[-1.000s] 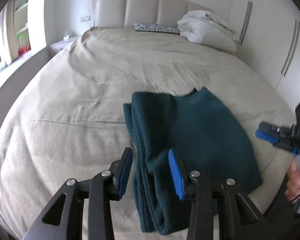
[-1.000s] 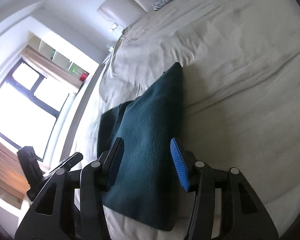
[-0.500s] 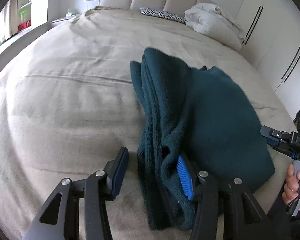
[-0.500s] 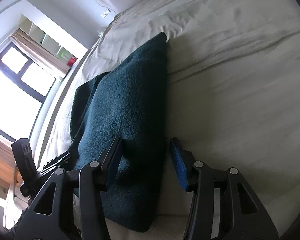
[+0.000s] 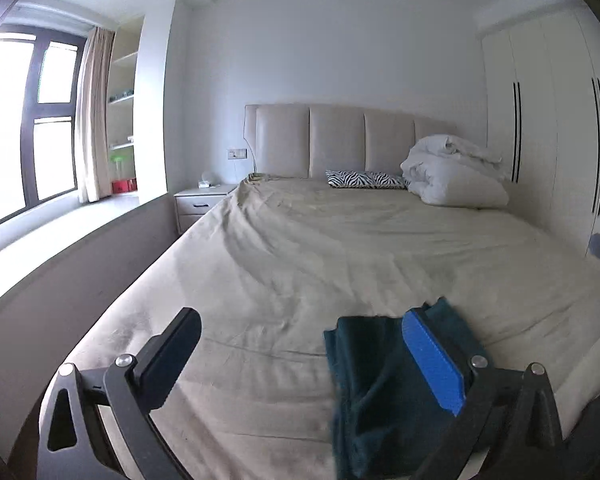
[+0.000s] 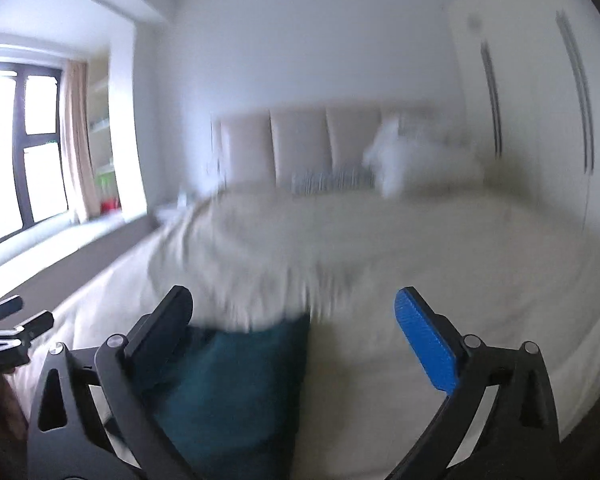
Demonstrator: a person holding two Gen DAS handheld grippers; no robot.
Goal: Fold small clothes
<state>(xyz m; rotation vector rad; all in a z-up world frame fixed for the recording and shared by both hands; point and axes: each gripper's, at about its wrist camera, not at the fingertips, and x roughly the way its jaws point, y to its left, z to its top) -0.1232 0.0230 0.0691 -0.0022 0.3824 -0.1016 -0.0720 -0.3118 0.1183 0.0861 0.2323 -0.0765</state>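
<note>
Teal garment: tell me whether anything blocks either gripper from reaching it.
Nothing visible does. The folded teal garment lies on the bed just below the open left gripper and open right gripper.

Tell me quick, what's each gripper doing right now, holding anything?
Left gripper: open, jaws just spread wide, holding nothing.
Right gripper: open, jaws just spread wide; the folded teal garment lies loose on the bed.

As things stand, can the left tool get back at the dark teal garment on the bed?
Probably yes. The left tool is open with nothing in it, and the dark teal garment lies just beyond and below it on the bed, nothing between them.
</note>
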